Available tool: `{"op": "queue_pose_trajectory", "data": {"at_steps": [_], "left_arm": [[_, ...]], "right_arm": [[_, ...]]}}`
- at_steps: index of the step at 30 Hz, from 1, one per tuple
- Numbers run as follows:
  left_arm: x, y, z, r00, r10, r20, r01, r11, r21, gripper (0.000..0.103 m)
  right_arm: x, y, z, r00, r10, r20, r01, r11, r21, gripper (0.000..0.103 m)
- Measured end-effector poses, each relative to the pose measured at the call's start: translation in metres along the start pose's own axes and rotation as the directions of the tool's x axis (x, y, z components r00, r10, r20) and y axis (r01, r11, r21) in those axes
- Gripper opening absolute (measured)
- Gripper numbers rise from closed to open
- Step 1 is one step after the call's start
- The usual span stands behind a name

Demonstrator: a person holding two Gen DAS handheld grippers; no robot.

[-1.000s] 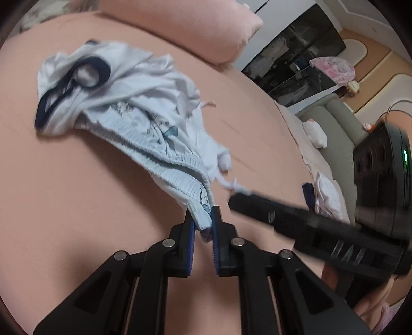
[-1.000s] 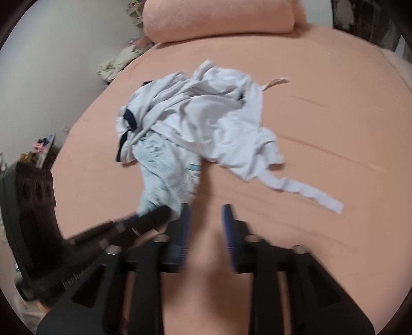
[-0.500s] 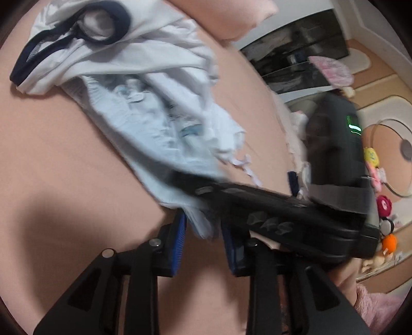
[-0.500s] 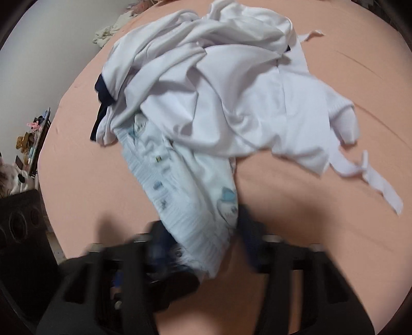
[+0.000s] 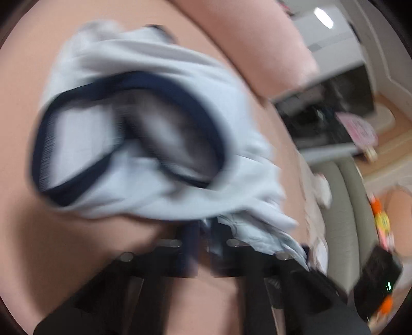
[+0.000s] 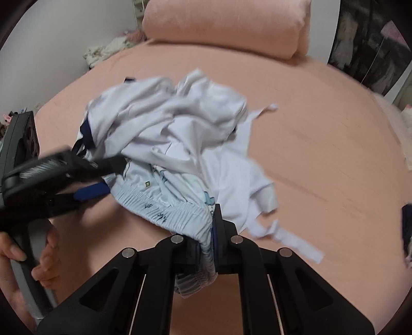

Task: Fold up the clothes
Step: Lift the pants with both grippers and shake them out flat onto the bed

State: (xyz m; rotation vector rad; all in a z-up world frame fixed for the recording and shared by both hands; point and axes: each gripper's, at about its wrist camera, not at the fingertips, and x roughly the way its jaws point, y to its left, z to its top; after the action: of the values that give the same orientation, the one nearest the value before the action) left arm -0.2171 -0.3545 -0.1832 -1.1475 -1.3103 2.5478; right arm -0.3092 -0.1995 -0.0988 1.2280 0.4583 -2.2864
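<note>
Both claws pinch the shorts [image 6: 164, 203]: right claw [image 6: 207, 247] clearly, left claw [image 6: 110, 177] it seems; pull apart gently; lift clear of the shirt [image 6: 180, 123].

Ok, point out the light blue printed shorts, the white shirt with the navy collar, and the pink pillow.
light blue printed shorts [image 6: 164, 208], right wrist view, on the ribbed waistband.
white shirt with navy collar [image 5: 164, 64], left wrist view, on the white cloth above the collar.
pink pillow [image 6: 224, 23], right wrist view, on its front face.
</note>
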Motion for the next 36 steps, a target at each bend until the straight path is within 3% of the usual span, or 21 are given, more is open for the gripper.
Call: {"op": "queue_pose_trajectory", "data": {"at_steps": [3,5,7,9,13,17,20,22,24,26,27,29,32,33,36], "left_arm": [[-0.019,-0.039,0.023,0.996,-0.001,0.094,-0.010,0.993,0.121,0.005],[-0.039,-0.065,0.056,0.989,-0.031,0.146,0.007,0.987,0.159,0.005],[-0.072,-0.108,0.074,0.978,-0.086,0.188,0.041,0.972,0.232,0.005],[-0.105,-0.156,0.076,0.969,-0.167,0.183,0.102,0.942,0.320,0.005],[-0.144,-0.229,0.036,0.958,-0.250,0.140,0.159,0.871,0.465,0.005],[-0.145,-0.247,0.013,0.946,-0.319,0.065,0.258,0.855,0.450,0.005],[-0.143,-0.258,-0.024,0.937,-0.351,0.004,0.308,0.829,0.467,0.005],[-0.128,-0.272,-0.054,0.953,-0.302,-0.029,0.275,0.818,0.504,0.005],[-0.099,-0.297,-0.062,0.971,-0.237,-0.025,0.217,0.839,0.499,0.005],[-0.072,-0.329,-0.060,0.981,-0.191,-0.010,0.172,0.857,0.486,0.005],[-0.078,-0.345,-0.061,0.977,-0.212,-0.001,0.183,0.844,0.504,0.005],[-0.111,-0.383,-0.069,0.953,-0.300,0.043,0.222,0.789,0.573,0.005],[-0.152,-0.421,-0.072,0.920,-0.382,0.090,0.243,0.735,0.633,0.005],[-0.164,-0.428,-0.074,0.911,-0.399,0.100,0.245,0.723,0.646,0.005],[-0.174,-0.410,-0.098,0.926,-0.369,0.081,0.239,0.739,0.630,0.008]], "right_arm": [[-0.003,-0.017,0.025,1.000,-0.001,0.006,0.001,0.999,0.041,0.005],[-0.024,-0.029,0.040,0.998,-0.005,0.069,0.002,0.999,0.049,0.005],[-0.055,-0.039,0.065,0.990,-0.008,0.141,0.002,0.999,0.040,0.005],[-0.099,-0.048,0.087,0.976,-0.005,0.218,-0.001,1.000,0.031,0.005],[-0.183,-0.072,0.086,0.945,0.006,0.326,-0.021,0.999,0.041,0.005],[-0.229,-0.104,0.064,0.934,0.027,0.356,-0.065,0.994,0.093,0.005],[-0.275,-0.123,0.009,0.926,-0.028,0.377,-0.027,0.990,0.139,0.005],[-0.284,-0.134,-0.015,0.935,-0.096,0.343,0.044,0.987,0.157,0.005],[-0.261,-0.155,-0.023,0.954,-0.172,0.245,0.127,0.974,0.188,0.006],[-0.233,-0.183,-0.027,0.974,-0.179,0.140,0.144,0.962,0.230,0.006],[-0.232,-0.195,-0.026,0.978,-0.166,0.128,0.128,0.957,0.261,0.006],[-0.263,-0.201,-0.017,0.957,-0.196,0.212,0.137,0.955,0.262,0.006],[-0.330,-0.193,-0.005,0.888,-0.270,0.372,0.197,0.955,0.222,0.006],[-0.343,-0.193,-0.006,0.876,-0.264,0.403,0.181,0.956,0.233,0.006],[-0.372,-0.196,-0.018,0.853,-0.223,0.473,0.094,0.955,0.281,0.009]]}}
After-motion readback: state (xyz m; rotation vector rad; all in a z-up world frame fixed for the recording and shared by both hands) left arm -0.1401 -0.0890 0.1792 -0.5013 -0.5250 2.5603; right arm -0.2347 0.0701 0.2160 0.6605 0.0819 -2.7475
